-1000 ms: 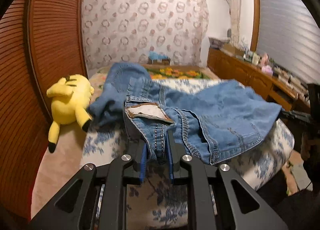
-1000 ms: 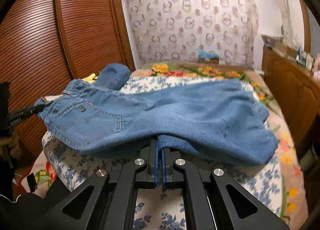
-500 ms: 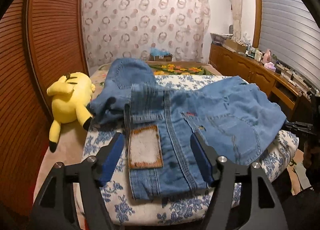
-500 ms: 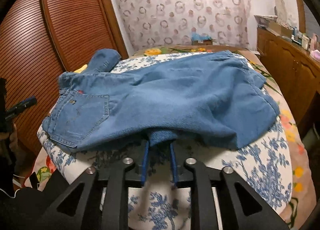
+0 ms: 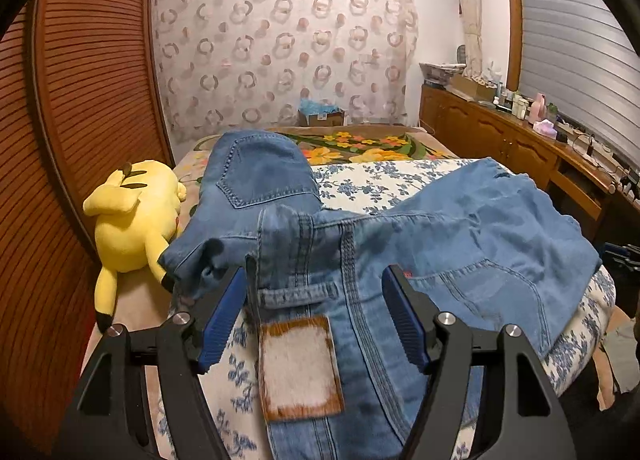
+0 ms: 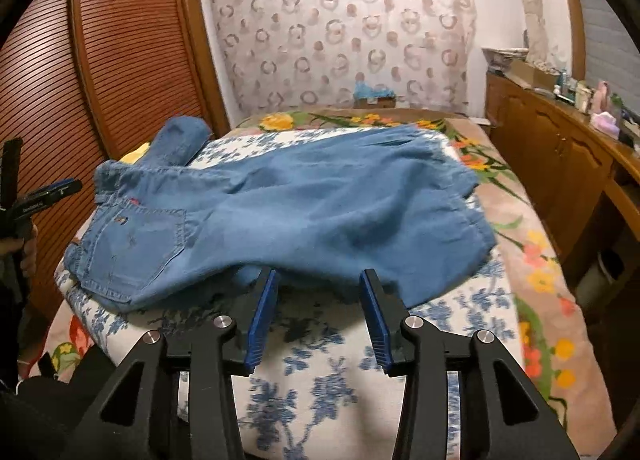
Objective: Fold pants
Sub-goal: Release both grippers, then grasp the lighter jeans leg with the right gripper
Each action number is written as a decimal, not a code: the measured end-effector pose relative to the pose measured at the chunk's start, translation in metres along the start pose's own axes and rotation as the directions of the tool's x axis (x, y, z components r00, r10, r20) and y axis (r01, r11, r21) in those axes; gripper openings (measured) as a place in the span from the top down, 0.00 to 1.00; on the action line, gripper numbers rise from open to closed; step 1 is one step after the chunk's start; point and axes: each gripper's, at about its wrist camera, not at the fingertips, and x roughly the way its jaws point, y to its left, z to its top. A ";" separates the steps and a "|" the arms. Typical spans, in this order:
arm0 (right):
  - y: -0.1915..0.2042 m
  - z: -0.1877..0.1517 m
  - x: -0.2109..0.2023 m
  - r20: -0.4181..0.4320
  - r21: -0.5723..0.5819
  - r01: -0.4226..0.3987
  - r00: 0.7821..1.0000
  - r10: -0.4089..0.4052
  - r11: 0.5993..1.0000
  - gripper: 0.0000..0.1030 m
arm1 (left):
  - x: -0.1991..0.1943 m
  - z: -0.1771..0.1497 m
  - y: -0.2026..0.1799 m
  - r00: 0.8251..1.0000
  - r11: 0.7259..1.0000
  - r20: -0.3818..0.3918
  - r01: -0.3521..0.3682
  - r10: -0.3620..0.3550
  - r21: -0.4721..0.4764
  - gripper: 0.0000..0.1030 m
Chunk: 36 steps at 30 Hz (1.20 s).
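Looking along the left hand-held gripper [image 5: 314, 318], released: the blue denim pants [image 5: 400, 260] lie on the floral bed [image 5: 384, 179], waistband between its fingers. Right view — right hand-held gripper [image 6: 318, 310] opening, empty; pants just ahead, lengthwise left-right.

Under my right fingers [image 6: 318, 316] the floral quilt [image 6: 320, 392] lies bare, open room up to the jeans' [image 6: 304, 203] near edge. My left fingers [image 5: 316, 324] straddle the waistband, denim between them but untouched. To my left a yellow plush [image 5: 132, 219] and the slatted wardrobe [image 5: 80, 99] close that side. A wooden dresser [image 6: 560, 163] walls the right. Beyond the jeans, bare quilt and flowered blanket [image 5: 360, 143] run to the curtain.
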 end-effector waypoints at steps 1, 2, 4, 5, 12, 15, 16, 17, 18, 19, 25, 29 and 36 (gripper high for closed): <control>-0.002 0.000 -0.002 0.005 0.007 0.007 1.000 -0.007 1.000 0.57 | 0.002 0.001 0.000 1.000 1.000 0.001 0.005 -0.005 0.001 0.28; -0.005 -0.001 -0.004 0.010 0.011 0.015 1.000 -0.016 1.000 0.57 | 0.005 0.003 -0.001 1.000 1.000 0.002 0.011 -0.011 0.003 0.27; -0.010 0.000 -0.005 0.013 0.020 0.035 0.999 -0.035 0.999 0.56 | 0.009 0.005 -0.003 1.000 1.000 0.002 0.024 -0.024 0.012 0.27; -0.013 0.000 -0.006 0.015 0.026 0.045 0.999 -0.045 0.999 0.55 | 0.011 0.007 -0.006 1.000 0.999 0.002 0.030 -0.030 0.018 0.27; -0.026 0.010 0.007 0.021 0.046 0.089 0.996 -0.091 0.995 0.49 | 0.025 0.022 -0.029 0.995 0.992 -0.007 0.099 -0.099 0.074 0.24; -0.029 0.017 0.018 0.017 0.044 0.104 0.994 -0.105 0.994 0.48 | 0.036 0.029 -0.040 0.993 0.988 -0.026 0.113 -0.111 0.108 0.24; -0.030 0.021 0.022 0.018 0.041 0.107 0.994 -0.107 0.993 0.48 | 0.040 0.030 -0.044 0.993 0.986 -0.034 0.119 -0.116 0.118 0.24; -0.031 0.025 0.026 0.021 0.038 0.105 0.994 -0.106 0.994 0.48 | 0.044 0.032 -0.047 0.992 0.984 -0.043 0.124 -0.120 0.127 0.24; -0.033 0.030 0.030 0.021 0.033 0.101 0.995 -0.101 0.994 0.48 | 0.049 0.033 -0.051 0.991 0.982 -0.053 0.127 -0.120 0.139 0.24; -0.034 0.036 0.036 0.022 0.024 0.098 0.995 -0.099 0.995 0.48 | 0.053 0.034 -0.053 0.991 0.981 -0.058 0.126 -0.119 0.147 0.24; -0.047 0.068 0.080 -0.002 -0.005 0.080 0.997 -0.080 0.997 0.48 | 0.074 0.042 -0.059 0.989 0.978 -0.089 0.134 -0.121 0.161 0.24; -0.055 0.091 0.116 -0.048 -0.016 0.066 0.997 -0.067 0.998 0.48 | 0.084 0.045 -0.064 0.983 0.971 -0.109 0.163 -0.145 0.177 0.24; -0.080 0.118 0.163 -0.116 0.007 0.070 0.991 -0.068 0.998 0.48 | 0.110 0.046 -0.076 0.974 0.957 -0.175 0.181 -0.143 0.225 0.24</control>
